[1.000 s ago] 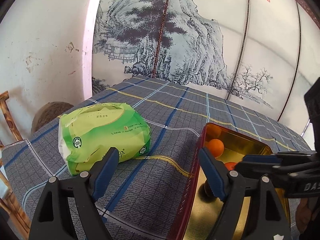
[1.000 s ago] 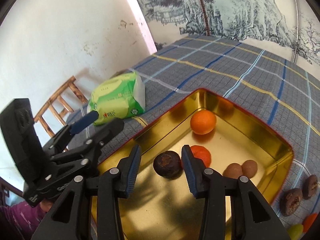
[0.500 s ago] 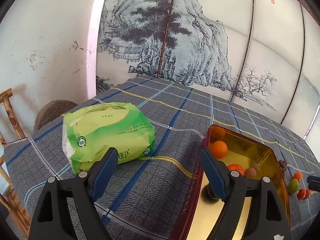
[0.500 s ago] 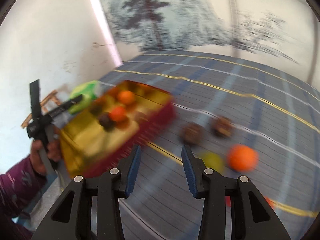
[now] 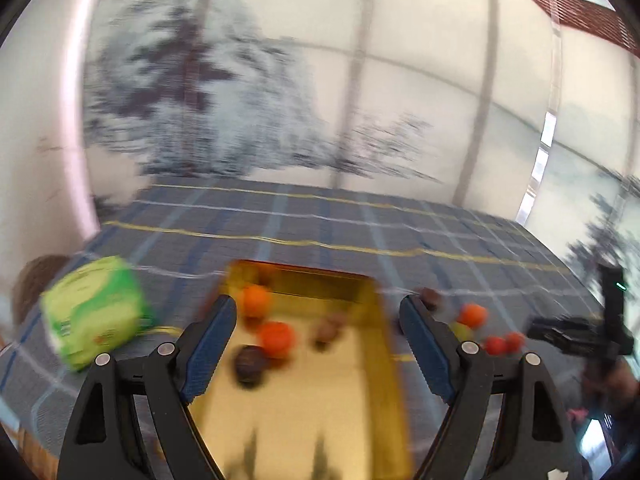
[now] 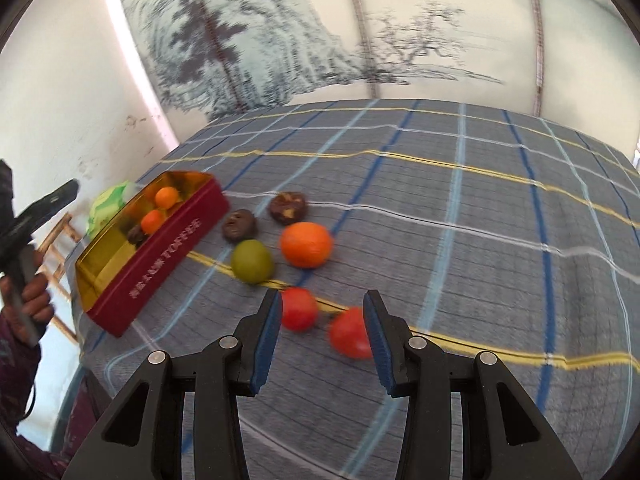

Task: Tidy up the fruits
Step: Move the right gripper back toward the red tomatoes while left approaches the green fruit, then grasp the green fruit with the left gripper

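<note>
My right gripper (image 6: 322,312) hangs open and empty just above two red fruits (image 6: 298,308) (image 6: 348,338) on the checked cloth. Beyond them lie a green fruit (image 6: 252,260), an orange (image 6: 306,244) and two dark brown fruits (image 6: 240,224) (image 6: 288,208). The red tin (image 6: 160,264) with a gold inside sits to the left, holding two oranges (image 6: 166,197) and a dark fruit (image 6: 136,234). My left gripper (image 5: 318,316) is open and empty over the tin (image 5: 384,360), a hand (image 6: 30,292) holding it. That view is blurred.
A green packet (image 5: 94,316) lies left of the tin near the table's left edge. A wooden chair (image 6: 60,240) stands beyond that edge. A painted screen (image 6: 280,40) runs behind the table. The cloth (image 6: 500,240) stretches away to the right.
My right gripper has swung right, from the tin, where the dark fruit stays, to above the loose fruits. The left gripper rose and turned right, from the green packet toward the tin.
</note>
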`<state>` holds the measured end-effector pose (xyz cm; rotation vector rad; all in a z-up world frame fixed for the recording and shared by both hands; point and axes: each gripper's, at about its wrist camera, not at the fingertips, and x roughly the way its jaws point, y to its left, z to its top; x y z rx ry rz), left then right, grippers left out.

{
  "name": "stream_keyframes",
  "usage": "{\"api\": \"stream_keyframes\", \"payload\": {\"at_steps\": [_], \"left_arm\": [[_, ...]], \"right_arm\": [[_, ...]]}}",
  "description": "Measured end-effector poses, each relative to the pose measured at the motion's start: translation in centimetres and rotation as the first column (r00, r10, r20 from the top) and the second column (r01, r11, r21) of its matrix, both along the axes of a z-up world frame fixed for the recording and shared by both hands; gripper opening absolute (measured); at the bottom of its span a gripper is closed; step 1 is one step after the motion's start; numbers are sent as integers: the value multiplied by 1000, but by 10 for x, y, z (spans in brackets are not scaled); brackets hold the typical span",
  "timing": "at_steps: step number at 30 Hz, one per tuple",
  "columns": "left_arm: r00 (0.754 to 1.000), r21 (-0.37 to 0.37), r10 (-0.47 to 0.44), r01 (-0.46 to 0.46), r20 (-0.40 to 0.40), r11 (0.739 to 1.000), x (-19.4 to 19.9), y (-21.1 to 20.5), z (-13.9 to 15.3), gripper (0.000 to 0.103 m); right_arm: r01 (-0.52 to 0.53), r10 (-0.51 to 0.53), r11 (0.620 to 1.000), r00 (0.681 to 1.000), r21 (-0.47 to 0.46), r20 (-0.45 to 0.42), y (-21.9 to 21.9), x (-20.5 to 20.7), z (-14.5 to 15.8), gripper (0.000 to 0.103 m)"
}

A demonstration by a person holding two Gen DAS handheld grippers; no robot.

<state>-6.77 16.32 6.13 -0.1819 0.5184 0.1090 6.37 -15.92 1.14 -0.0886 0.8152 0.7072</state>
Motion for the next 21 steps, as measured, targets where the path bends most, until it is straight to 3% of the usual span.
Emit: {"api": "stream_keyframes", "payload": {"at_steps": [4,6,9,14,21], "left_arm": [[971,38,-224,228,-79,973,37,-72,-3,76],[952,47,-269,278,-145,959,59,-100,-12,56],[920,21,-303,318,-249,948,88,-128,-30,38],[907,-9,-290,302,-307,953,122,-148,-52,37],[890,31,-247,279,-383,960,142,-163,-74,37]], "right_arm": [[66,-66,997,998,31,-17,-26,10,-8,44],[87,-85,995,996,51,-28,-39,14,-11,44],[106,-102,991,994,83,-43,-54,19,-16,44],[112,-104,986,992,122,-66,-71,24,-24,44],[105,-84,973,991,208,-105,-84,30,-28,45]]}}
